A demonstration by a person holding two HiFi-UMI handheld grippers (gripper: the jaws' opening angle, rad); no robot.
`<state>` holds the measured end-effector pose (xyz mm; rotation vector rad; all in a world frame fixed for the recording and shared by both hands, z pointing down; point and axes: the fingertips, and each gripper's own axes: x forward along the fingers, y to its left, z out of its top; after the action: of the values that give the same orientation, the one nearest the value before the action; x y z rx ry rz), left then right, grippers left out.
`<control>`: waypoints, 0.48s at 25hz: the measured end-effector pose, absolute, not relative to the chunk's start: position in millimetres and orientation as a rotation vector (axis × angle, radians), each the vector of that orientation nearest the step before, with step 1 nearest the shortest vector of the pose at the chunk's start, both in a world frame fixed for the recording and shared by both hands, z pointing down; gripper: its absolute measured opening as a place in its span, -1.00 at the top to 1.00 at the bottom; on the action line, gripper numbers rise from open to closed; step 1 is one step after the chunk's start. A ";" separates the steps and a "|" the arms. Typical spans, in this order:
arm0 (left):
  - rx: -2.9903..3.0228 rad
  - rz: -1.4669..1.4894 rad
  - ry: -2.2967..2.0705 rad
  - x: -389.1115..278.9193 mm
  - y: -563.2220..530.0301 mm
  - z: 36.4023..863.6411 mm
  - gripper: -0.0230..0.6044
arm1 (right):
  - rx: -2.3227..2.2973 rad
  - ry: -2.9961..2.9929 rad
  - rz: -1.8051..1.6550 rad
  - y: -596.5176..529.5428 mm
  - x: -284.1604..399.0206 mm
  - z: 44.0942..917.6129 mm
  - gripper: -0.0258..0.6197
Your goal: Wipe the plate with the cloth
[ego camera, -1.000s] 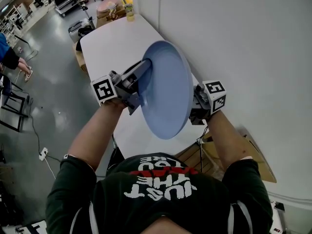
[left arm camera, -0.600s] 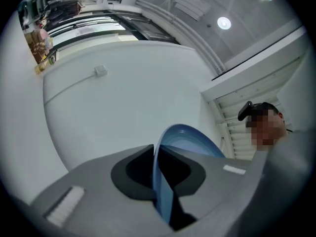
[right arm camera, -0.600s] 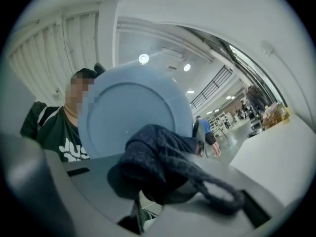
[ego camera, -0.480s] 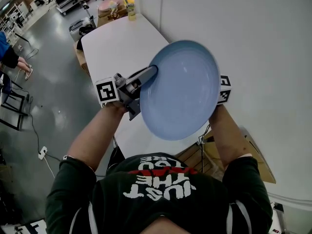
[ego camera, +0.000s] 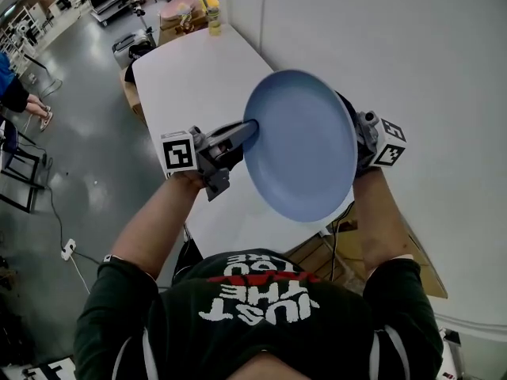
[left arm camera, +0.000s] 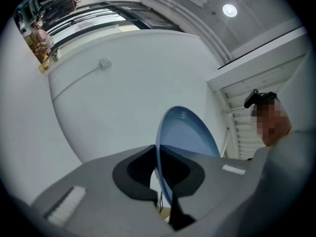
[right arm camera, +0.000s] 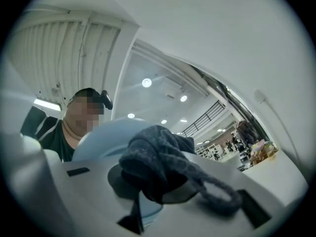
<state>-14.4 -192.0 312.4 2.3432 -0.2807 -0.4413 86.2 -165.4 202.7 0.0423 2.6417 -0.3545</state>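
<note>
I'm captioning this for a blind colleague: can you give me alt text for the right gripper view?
A dark grey cloth is bunched between the jaws of the right gripper, one loop trailing over the gripper's body. Just behind the cloth stands a pale blue plate, with the person and ceiling lights beyond.

A yellow-topped bottle point(ego camera: 211, 16) stands at the white table point(ego camera: 178, 77)'s 12 o'clock end, with a cardboard box point(ego camera: 416, 256) at 4 o'clock.
</note>
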 end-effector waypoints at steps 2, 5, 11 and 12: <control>2.327 -0.427 -0.327 -18.5 -196.9 320.6 0.87 | -0.009 2.619 -0.378 -170.1 100.4 207.8 0.77; 2.287 -0.419 -0.377 -23.1 -203.5 335.2 0.87 | -0.146 2.575 -0.442 -184.1 127.1 227.4 0.77; 2.177 -0.410 -0.544 -51.6 -212.0 375.0 0.87 | -0.472 2.595 -0.547 -194.2 169.4 281.2 0.77; 2.165 -0.396 -0.581 -61.9 -210.2 382.1 0.87 | -0.529 2.613 -0.546 -190.3 169.7 287.7 0.77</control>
<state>-61.9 -210.2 382.1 2.1650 -0.5813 -0.3961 169.7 -190.3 287.7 -0.5290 2.6128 -0.5460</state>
